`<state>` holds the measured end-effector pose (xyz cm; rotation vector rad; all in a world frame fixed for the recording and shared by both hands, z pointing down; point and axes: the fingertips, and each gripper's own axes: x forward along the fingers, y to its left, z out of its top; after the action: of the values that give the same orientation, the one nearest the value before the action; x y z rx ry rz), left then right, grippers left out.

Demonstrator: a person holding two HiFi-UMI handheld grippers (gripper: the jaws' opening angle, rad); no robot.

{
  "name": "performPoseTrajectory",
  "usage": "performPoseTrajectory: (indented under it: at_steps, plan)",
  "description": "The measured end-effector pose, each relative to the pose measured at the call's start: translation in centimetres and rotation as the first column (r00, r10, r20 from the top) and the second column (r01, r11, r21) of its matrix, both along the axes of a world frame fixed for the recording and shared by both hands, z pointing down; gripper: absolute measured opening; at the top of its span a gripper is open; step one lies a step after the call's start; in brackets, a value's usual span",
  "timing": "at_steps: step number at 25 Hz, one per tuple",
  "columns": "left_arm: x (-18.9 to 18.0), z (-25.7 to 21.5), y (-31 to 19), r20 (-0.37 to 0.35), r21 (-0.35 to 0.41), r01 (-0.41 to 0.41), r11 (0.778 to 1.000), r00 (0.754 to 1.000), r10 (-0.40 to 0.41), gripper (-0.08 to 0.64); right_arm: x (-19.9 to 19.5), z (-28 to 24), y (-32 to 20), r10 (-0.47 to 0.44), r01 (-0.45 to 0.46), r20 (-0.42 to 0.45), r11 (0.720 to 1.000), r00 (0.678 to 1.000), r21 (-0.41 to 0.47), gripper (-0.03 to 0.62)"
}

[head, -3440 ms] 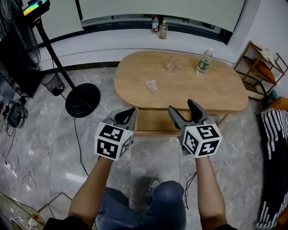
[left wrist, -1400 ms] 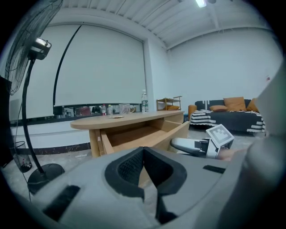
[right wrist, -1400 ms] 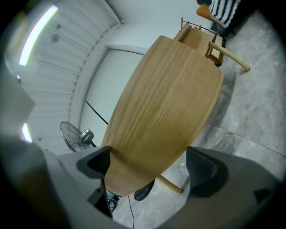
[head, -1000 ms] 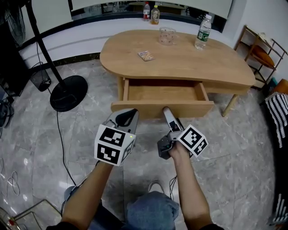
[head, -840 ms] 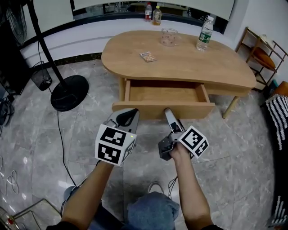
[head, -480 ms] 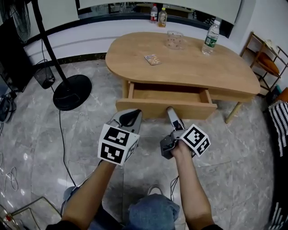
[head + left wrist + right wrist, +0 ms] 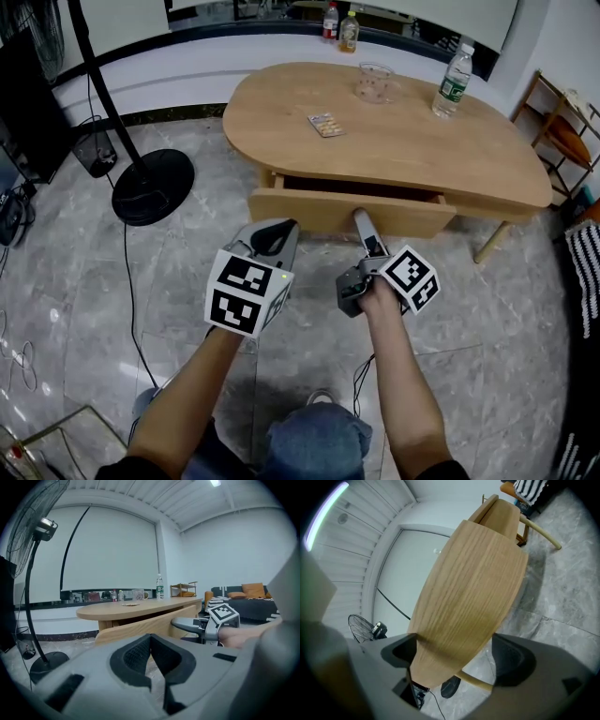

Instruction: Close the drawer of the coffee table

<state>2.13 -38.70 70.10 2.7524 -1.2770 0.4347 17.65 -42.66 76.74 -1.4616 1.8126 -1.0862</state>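
The light wood coffee table (image 7: 403, 150) has its drawer (image 7: 319, 211) pushed almost fully in; only a narrow dark gap shows under the tabletop. My right gripper (image 7: 361, 221) is turned on its side, open, with its tip against the drawer front. In the right gripper view the wood panel (image 7: 468, 597) fills the space ahead of the right gripper (image 7: 454, 653), whose jaws stand wide apart. My left gripper (image 7: 275, 234) hangs in the air in front of the drawer's left half, shut and empty. In its own view the left gripper (image 7: 151, 658) has its pads touching.
On the tabletop are a blister pack (image 7: 326, 124), a glass (image 7: 375, 82) and a water bottle (image 7: 454, 79). A fan's round base (image 7: 153, 186) and a cable lie on the floor to the left. A small wooden shelf (image 7: 561, 131) stands at the right.
The drawer has slid from wide open to nearly closed, with the right gripper moving forward against its front. The left gripper has kept its place.
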Motion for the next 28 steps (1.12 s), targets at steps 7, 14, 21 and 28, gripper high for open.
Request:
performPoseTrajectory:
  at_steps: [7,14,21,28]
  plan:
    - [-0.2,0.1,-2.0,0.004,-0.003,0.023,1.000,1.000,-0.023,0.005,0.2,0.0,-2.6,-0.008,0.008,0.011,1.000,1.000,0.006,0.499]
    - [-0.4,0.3,-3.2,0.015,-0.007,0.037,0.999,0.999,-0.037,0.005,0.3,0.0,-4.7,-0.012,0.012,0.022,1.000,1.000,0.014,0.494]
    - [-1.0,0.5,-4.0,0.024,-0.007,0.057,0.998,0.998,-0.057,0.005,0.5,-0.1,-6.4,-0.015,0.014,0.026,1.000,1.000,0.019,0.492]
    - [-0.5,0.3,-4.7,0.041,-0.004,0.048,0.999,0.998,-0.048,0.005,0.4,-0.1,-7.3,-0.032,0.031,0.039,0.999,0.999,0.025,0.491]
